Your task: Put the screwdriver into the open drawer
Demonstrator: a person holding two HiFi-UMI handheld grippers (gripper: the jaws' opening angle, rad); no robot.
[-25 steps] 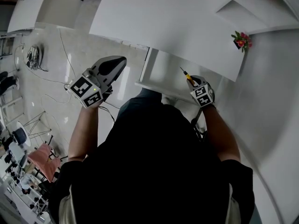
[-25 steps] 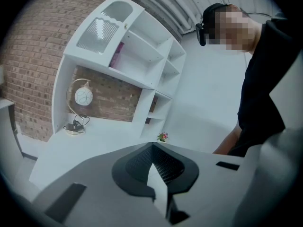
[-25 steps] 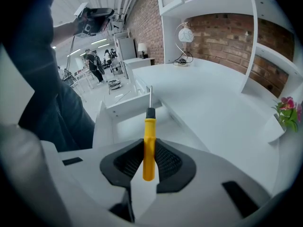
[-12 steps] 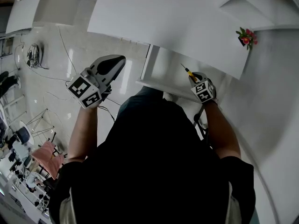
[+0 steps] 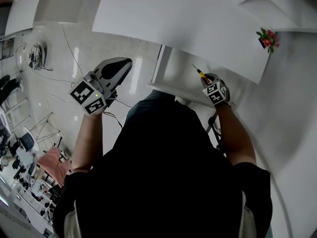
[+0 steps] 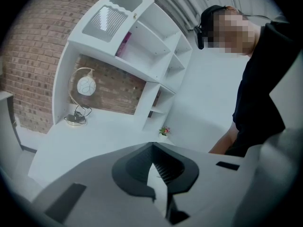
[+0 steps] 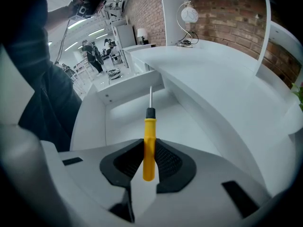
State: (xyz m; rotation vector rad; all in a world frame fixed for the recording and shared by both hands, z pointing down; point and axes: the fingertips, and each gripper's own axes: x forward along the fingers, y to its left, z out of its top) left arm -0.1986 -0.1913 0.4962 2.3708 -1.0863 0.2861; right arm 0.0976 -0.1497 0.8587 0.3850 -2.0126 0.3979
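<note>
A screwdriver with a yellow handle and thin metal shaft is clamped between the pads of my right gripper, shaft pointing away from me. Its tip hangs over the inside of the open white drawer. In the head view the right gripper holds the screwdriver above the drawer, which is pulled out from under the desk. My left gripper hovers left of the drawer over the floor, away from it. Its jaws are shut with nothing between them.
The white desk top runs above the drawer, with a small flower pot at its right end. A globe lamp and shelving stand at the desk's back against a brick wall. Cables lie on the floor at left.
The right gripper with the screwdriver has shifted slightly right and forward over the drawer. The left gripper has barely moved.
</note>
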